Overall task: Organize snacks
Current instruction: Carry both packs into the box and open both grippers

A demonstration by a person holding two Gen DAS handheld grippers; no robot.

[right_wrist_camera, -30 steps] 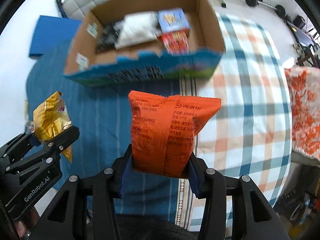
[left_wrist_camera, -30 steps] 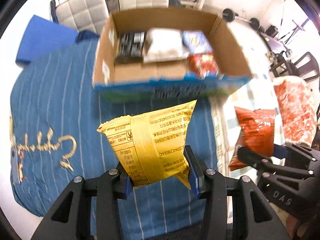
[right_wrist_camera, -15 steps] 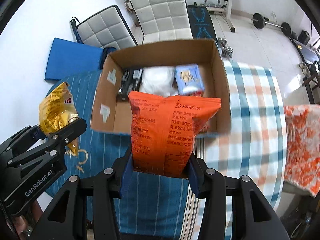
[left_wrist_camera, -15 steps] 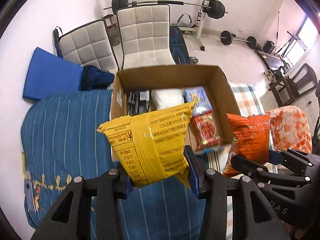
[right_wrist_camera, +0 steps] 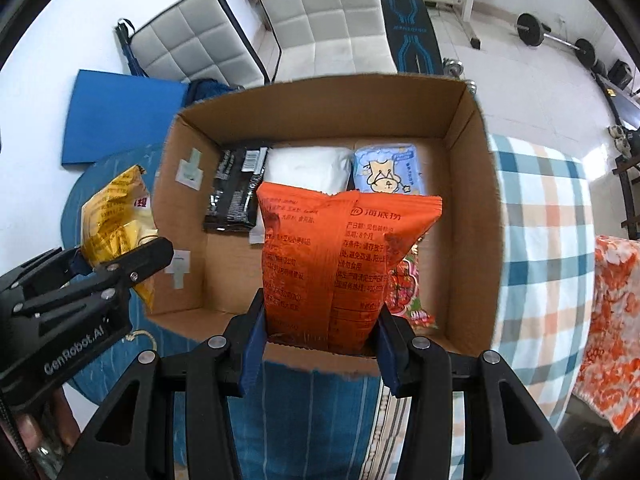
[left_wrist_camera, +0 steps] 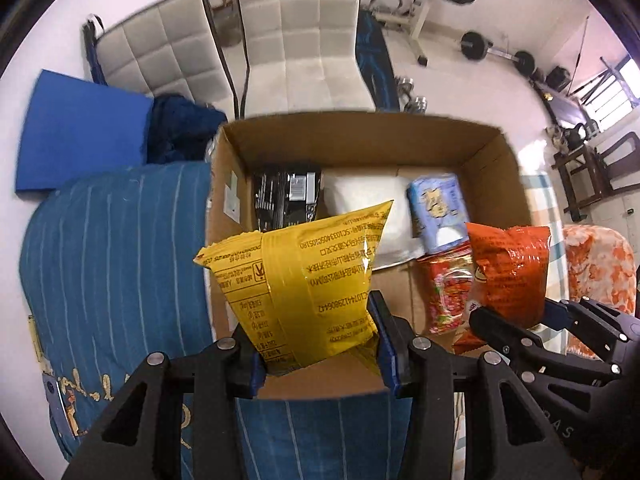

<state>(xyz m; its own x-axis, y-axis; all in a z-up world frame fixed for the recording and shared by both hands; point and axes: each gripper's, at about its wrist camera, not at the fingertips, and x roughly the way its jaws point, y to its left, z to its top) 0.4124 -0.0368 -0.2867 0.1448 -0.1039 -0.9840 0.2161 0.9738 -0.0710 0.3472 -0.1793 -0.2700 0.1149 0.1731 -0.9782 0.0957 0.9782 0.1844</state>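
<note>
The cardboard box (right_wrist_camera: pixel 476 208) is taken as the reference. To its left, a blue striped cloth (left_wrist_camera: pixel 112 240) is spread, with a blue mat (right_wrist_camera: pixel 116 116) beyond it. The left gripper (left_wrist_camera: pixel 320 344) is held over the box's near left corner, its jaws clamped on the lower end of a yellow snack bag (left_wrist_camera: pixel 304 280); the bag's bottom edge is hidden between the pads. In the right wrist view the same bag (right_wrist_camera: pixel 116 216) is seen crumpled, just left of the box wall, partly covered by the gripper's finger.

Inside the box, along the far wall, a black packet (right_wrist_camera: pixel 236 188), a white packet (right_wrist_camera: pixel 308 168) and a pale blue packet (right_wrist_camera: pixel 388 172) are laid in a row. The near part of the white packet is hidden behind both held bags. A red patterned packet (left_wrist_camera: pixel 448 288) is seen at the near right of the box floor, largely covered; its print cannot be read.

The right gripper (right_wrist_camera: pixel 320 344) is held over the box's near wall, its jaws closed on an orange snack bag (right_wrist_camera: pixel 336 256), whose lower edge is concealed by the pads.

Right of the box, a plaid cloth (right_wrist_camera: pixel 544 240) is spread, and an orange-and-white fabric (right_wrist_camera: pixel 612 320) is cut off at the frame edge. Two white padded chairs (right_wrist_camera: pixel 328 12) are stood behind the box.
</note>
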